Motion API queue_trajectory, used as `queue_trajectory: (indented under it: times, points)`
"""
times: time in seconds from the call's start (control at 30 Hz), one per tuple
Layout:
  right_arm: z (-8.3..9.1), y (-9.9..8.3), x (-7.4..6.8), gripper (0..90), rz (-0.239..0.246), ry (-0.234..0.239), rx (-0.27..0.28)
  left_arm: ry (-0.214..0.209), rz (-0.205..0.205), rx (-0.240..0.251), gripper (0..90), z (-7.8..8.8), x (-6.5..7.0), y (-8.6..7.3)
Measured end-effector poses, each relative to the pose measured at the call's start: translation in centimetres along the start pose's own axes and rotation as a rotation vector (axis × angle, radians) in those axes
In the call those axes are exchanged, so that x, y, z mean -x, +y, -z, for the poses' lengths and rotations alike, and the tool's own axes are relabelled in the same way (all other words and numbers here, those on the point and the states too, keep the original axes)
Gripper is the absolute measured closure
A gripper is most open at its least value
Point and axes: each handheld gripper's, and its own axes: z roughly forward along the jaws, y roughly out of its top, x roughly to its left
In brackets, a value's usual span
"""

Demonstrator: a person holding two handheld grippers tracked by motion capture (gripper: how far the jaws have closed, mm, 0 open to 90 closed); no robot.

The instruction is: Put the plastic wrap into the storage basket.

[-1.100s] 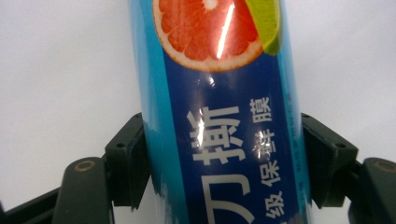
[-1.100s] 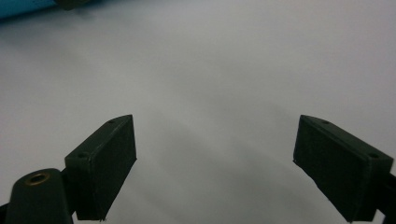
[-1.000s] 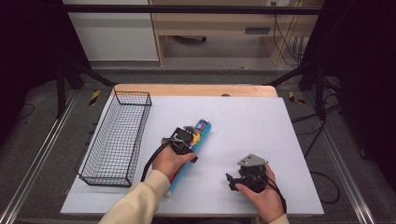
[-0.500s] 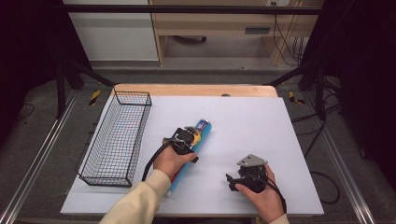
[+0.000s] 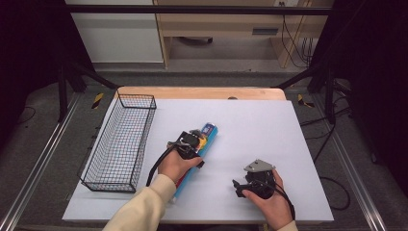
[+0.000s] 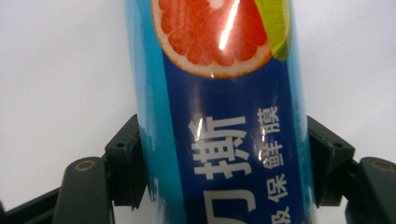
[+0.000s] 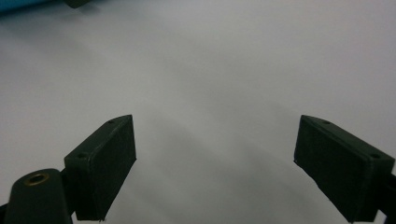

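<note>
A long blue box (image 5: 210, 130) printed with a grapefruit slice and white characters lies on the white table top (image 5: 260, 125), slanting toward the far right. My left gripper (image 5: 193, 142) sits over its middle. In the left gripper view the box (image 6: 224, 93) runs up between the two black pads (image 6: 125, 165), which press on its sides; the jaws have just been closing on it. My right gripper (image 5: 239, 186) rests low near the front right of the table and points left. Its jaws (image 7: 215, 158) stand wide apart over bare white surface with nothing between them.
A black wire basket (image 5: 136, 96) stands along the table's left side, a short way left of the box. A wooden strip (image 5: 202, 92) borders the far edge of the table. Metal rails run along the floor on both sides.
</note>
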Motion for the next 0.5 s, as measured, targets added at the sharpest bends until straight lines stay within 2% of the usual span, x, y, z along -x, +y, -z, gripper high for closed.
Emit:
queue_trajectory:
  times: [0.13, 0.17, 0.3, 0.37, 0.5]
  points:
    - [0.04, 0.00, 0.06, 13.1, -0.002, -0.001, -0.001, 0.003, 0.007, 0.014, 29.3, 0.03, 0.04, -0.15]
    - [0.14, 0.03, 0.03, 13.1, -0.019, 0.009, -0.007, 0.004, 0.005, 0.016, 29.6, 0.10, -0.06, -0.22]
    - [0.08, 0.00, 0.12, 13.2, -0.011, 0.003, 0.000, 0.011, -0.008, 0.011, 30.2, 0.23, -0.14, -0.33]
    - [0.14, 0.03, 0.08, 13.2, -0.017, 0.008, -0.007, 0.001, -0.006, 0.023, 30.3, 0.53, -0.16, -0.51]
    - [0.10, 0.00, 0.10, 13.3, -0.008, 0.002, -0.002, 0.009, -0.019, 0.037, 30.4, 0.97, -0.07, -0.59]
